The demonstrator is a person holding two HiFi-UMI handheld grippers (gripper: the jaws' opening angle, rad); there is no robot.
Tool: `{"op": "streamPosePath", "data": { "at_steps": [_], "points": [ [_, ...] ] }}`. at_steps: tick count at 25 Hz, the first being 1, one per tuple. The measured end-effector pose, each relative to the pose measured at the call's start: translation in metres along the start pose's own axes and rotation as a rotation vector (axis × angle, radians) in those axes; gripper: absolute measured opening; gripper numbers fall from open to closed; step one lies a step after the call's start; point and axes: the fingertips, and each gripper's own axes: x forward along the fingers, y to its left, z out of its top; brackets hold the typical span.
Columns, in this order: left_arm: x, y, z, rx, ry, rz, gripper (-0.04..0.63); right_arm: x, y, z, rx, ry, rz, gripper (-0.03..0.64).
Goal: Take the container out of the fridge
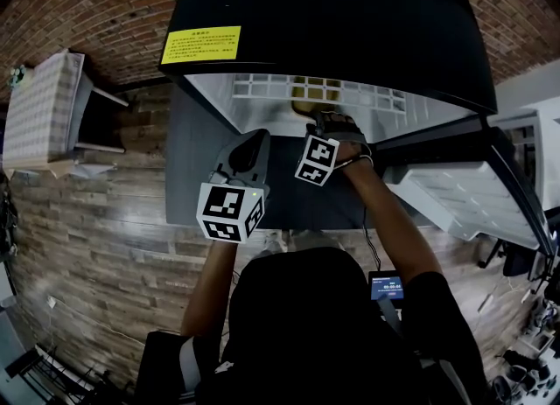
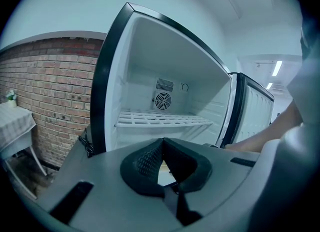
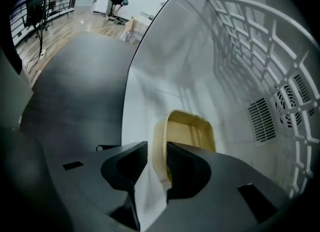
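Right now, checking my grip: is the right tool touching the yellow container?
Cannot tell. In the right gripper view the open right tool straddles the rim of the container, and one side hides any contact.

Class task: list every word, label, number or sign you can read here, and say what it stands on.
Yellow label on the fridge top: print too small to read.
Blue screen of a small device: too blurred to read.
No other text is visible.
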Motion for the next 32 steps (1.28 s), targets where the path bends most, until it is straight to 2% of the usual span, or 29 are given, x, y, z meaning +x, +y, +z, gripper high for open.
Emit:
{"op": "streamPosePath", "data": {
  "at_steps": [3, 5, 15, 32],
  "points": [
    [-0.001, 0.0, -0.002, 0.001, 0.002, 0.004, 0.014, 0.004, -0.001, -0.004, -0.041, 0.019, -0.036, 0.134],
    [-0.002, 0.0, -0.002, -0.002, 0.002, 0.008, 0.014, 0.003, -0.003, -0.005, -0.054, 0.023, -0.051, 0.098],
    [-0.007, -0.004, 0.001, 0.001, -0.012, 0.003, 0.014, -0.007, 0.0, -0.003, -0.057, 0.022, -0.049, 0.052],
    [-0.029, -0.013, 0.001, 0.008, -0.027, -0.032, 0.012, -0.033, 0.016, 0.005, -0.026, 0.012, -0.024, 0.049]
  ]
}}
